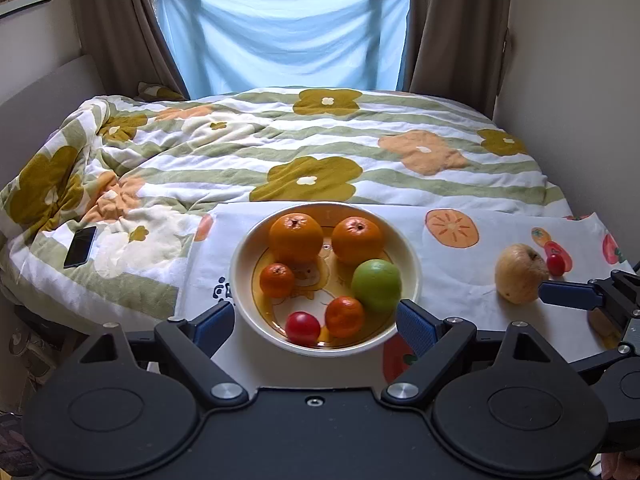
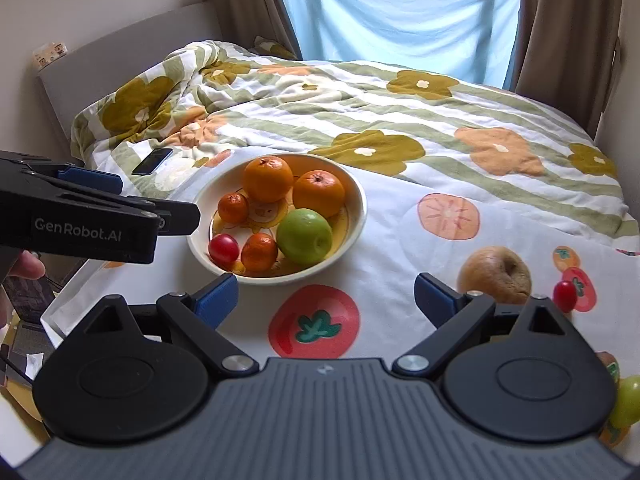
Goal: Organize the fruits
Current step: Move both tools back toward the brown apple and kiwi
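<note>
While my left gripper (image 1: 316,322) waits with its two fingers spread wide and nothing between them, it sits at the near edge of the table, right in front of the bowl (image 1: 412,272). Far to the left, a phone (image 1: 80,247) lies on the bed. The bowl stands near the middle of the tablecloth (image 2: 384,240) and holds two big oranges, two small ones, a green apple (image 1: 377,285) and a red cherry tomato. Moving right, my right gripper (image 2: 326,300) is wide apart too and holds nothing; it hangs over the near edge of the cloth, above a printed tomato. Just past its right finger sits the yellow-brown apple (image 2: 496,275), alone on the cloth toward the right edge, with a little loose tomato (image 2: 564,296) just beside it. A green fruit (image 2: 626,402) peeks out at the near right corner, mostly hidden. I think the yellow-brown apple goes in the bowl next. It looks wrinkly, so it may be a bit soft, and it is round, so it could roll. I would pinch it gently around its fat middle, not by the stem end. The little tomato looks smooth and squishy, so it needs an even softer squeeze.
</note>
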{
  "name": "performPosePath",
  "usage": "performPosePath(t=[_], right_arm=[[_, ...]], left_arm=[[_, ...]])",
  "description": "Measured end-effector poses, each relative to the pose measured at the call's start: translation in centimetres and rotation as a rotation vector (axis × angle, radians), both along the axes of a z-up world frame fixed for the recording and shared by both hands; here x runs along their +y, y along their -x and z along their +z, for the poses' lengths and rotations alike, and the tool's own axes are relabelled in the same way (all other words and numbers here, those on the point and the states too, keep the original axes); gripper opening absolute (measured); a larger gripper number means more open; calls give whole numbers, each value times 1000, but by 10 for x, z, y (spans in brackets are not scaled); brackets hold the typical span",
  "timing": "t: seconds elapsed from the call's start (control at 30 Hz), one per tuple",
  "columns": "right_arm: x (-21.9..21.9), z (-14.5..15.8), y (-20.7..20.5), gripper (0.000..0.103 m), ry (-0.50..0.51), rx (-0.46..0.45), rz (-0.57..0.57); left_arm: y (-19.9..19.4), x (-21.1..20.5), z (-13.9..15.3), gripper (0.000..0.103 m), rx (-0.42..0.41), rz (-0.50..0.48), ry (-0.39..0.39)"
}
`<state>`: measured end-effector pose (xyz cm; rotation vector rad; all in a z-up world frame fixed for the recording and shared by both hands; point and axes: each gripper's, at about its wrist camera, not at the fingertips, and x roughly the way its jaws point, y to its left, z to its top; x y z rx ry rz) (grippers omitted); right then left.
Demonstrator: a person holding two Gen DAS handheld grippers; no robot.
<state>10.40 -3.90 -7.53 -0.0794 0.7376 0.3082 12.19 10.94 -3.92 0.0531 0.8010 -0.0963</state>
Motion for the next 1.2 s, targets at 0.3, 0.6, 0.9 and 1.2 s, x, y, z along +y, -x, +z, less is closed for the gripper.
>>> performPosePath(t=[0.3, 0.6, 0.9, 1.2], right_arm=[[-93, 18, 29, 103, 2, -9, -58], [-183, 16, 35, 103, 7, 12, -86], [-244, -5, 23, 103, 33, 58, -67], [-265, -42, -2, 103, 101, 96, -40]], left_arm=[[30, -70, 14, 91, -39, -22, 16], [39, -145, 6, 91, -54, -73, 7], [12, -207, -25, 91, -47, -180, -55], [-29, -251, -75, 91, -14, -324, -228]])
